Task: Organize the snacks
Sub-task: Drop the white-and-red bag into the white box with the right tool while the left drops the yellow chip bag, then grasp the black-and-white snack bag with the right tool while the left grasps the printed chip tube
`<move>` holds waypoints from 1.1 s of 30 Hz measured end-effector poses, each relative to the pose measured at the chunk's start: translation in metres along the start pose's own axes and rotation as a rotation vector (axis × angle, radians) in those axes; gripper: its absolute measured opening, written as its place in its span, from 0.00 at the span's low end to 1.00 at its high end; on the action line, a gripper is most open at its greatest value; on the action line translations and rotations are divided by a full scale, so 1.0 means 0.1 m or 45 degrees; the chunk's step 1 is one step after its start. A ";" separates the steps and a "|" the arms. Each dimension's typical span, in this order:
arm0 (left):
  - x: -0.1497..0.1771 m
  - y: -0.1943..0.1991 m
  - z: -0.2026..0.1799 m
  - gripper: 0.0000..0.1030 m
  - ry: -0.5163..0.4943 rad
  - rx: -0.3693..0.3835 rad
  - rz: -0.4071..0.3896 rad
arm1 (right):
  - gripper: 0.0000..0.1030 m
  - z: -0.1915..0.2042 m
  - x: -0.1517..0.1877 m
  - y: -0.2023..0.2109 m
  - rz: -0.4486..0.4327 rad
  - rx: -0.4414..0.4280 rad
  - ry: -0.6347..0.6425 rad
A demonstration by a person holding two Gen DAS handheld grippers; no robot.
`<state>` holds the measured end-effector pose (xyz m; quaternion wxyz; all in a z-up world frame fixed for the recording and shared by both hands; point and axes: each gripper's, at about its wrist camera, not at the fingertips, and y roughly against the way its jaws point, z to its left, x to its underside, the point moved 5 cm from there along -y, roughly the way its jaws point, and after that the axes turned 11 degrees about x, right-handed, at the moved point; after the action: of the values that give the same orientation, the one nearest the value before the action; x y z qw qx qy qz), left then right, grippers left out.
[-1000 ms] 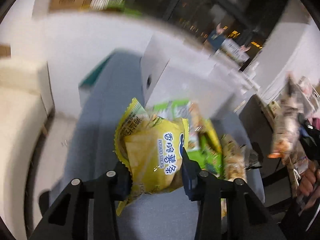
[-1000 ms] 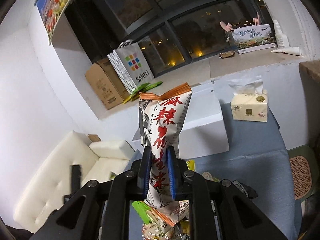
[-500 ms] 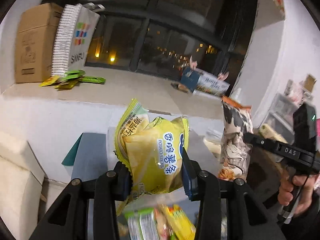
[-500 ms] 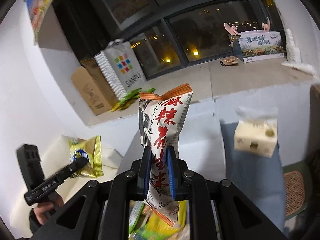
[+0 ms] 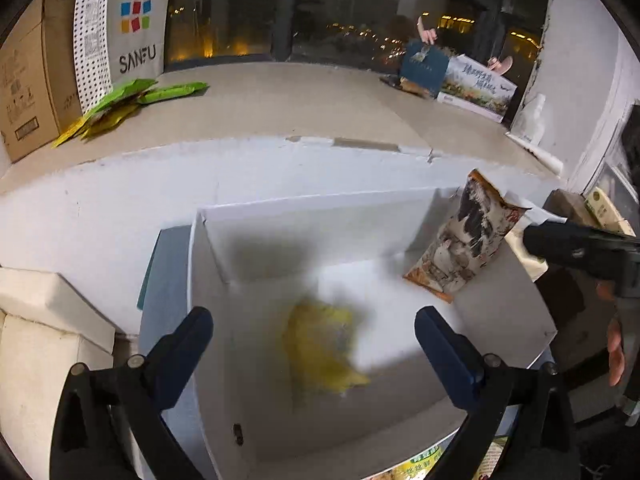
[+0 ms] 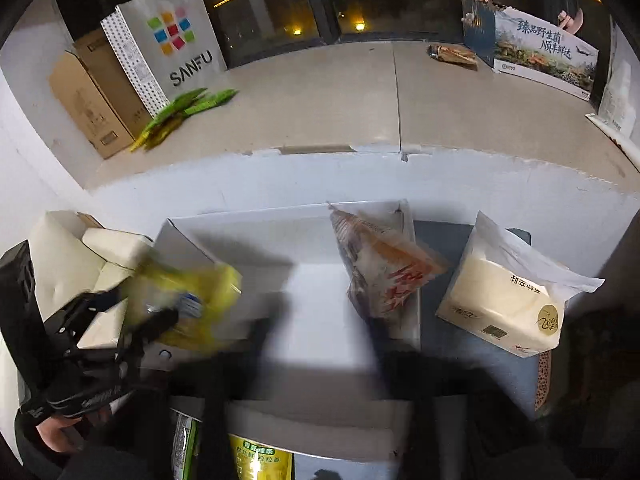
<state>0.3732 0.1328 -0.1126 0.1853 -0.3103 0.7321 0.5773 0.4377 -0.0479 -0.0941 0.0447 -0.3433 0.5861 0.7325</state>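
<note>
Evidently a release step: both snacks are dropping into the white box (image 5: 256, 240). Left gripper (image 5: 312, 332), jaws just sprung wide with nothing between them, stands over the box; the yellow potato-stick bag (image 5: 324, 348), blurred, falls at 12 o'clock from it, toward the box floor. Right gripper (image 6: 316, 344), a dark smear, has likewise just opened; the red-lettered peanut bag (image 6: 384, 276) tumbles free at its 1 o'clock, over the box's right end. Judged next: withdraw both tools toward the snack pile (image 6: 260, 460) at 6 o'clock and select another packet.
</note>
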 end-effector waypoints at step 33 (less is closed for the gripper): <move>1.82 2.26 -0.76 1.00 -0.194 0.163 -0.431 | 1.00 -0.07 2.04 2.03 -0.601 -0.156 0.075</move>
<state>0.0941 0.0477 -0.0422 0.3539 -0.3721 0.6886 0.5119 0.1908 -0.1854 -0.0398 0.1767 -0.4940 0.4452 0.7256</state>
